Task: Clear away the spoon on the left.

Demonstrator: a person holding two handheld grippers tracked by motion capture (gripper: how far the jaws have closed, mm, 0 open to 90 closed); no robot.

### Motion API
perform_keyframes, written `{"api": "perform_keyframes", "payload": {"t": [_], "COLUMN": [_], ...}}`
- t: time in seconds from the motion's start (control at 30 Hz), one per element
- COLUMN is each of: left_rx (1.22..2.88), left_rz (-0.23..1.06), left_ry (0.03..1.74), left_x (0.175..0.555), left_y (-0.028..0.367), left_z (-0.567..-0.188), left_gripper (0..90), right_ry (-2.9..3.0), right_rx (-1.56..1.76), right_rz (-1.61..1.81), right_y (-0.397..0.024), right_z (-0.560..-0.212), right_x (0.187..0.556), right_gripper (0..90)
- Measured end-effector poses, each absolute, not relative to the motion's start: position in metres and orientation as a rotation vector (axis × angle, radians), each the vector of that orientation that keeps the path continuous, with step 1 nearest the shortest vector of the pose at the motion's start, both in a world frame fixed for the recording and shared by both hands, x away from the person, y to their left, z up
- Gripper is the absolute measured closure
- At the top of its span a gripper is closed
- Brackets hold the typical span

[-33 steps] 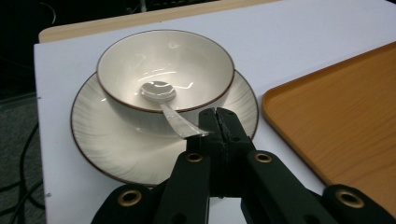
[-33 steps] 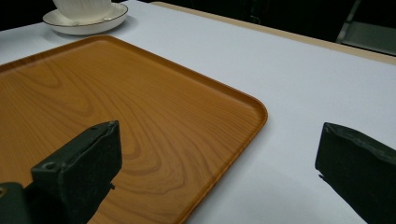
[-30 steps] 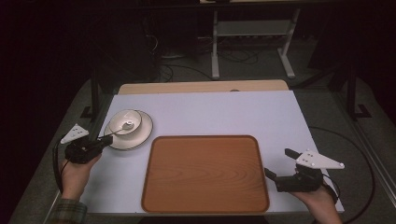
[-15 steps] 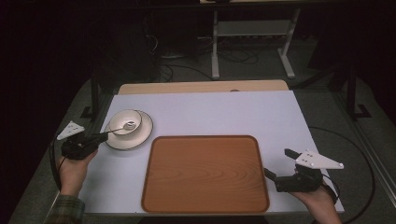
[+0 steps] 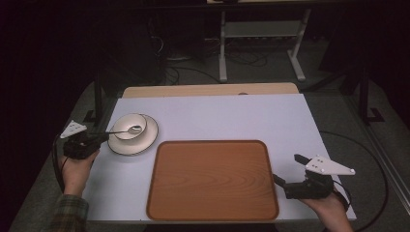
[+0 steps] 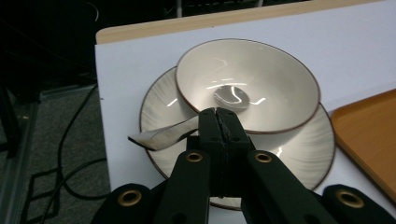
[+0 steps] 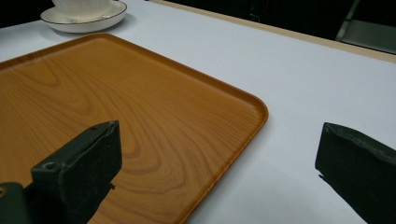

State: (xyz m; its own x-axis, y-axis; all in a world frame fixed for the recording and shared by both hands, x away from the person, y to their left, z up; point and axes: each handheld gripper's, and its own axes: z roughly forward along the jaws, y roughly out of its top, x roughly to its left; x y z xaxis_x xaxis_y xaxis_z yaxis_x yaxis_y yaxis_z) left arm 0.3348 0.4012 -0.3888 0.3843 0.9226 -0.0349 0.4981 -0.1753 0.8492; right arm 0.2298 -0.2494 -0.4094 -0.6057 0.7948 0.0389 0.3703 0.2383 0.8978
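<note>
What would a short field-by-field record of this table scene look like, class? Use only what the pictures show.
surface: white table
tray: wooden tray, nothing on it
crockery: bowl standing on saucer, left of the tray
spoon: spoon, its bowl end inside the bowl, handle out over the rim
left gripper: jaws closed on the spoon handle
right gripper: jaws apart, holding nothing, at the tray's right edge

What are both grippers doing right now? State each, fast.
Left gripper: shut on the spoon handle, its head in the bowl.
Right gripper: open, holding nothing, by the tray.
</note>
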Motion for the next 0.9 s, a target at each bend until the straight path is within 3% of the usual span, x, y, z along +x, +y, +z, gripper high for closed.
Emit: {"api": "perform_keyframes", "payload": {"t": [0.9], "left_rx": [1.808], "left_rz": [0.673], "left_ry": [1.313], "left_x": [0.384], "left_y": [0.412], "left_z": [-0.387], "left_gripper": [89.4], "right_ry": [2.083], "right_rx": [1.083], "right_rz": [1.333], "right_y": [-0.252], "right_z": [-0.411], "right_x": [0.231], "right_gripper": [0.0]}}
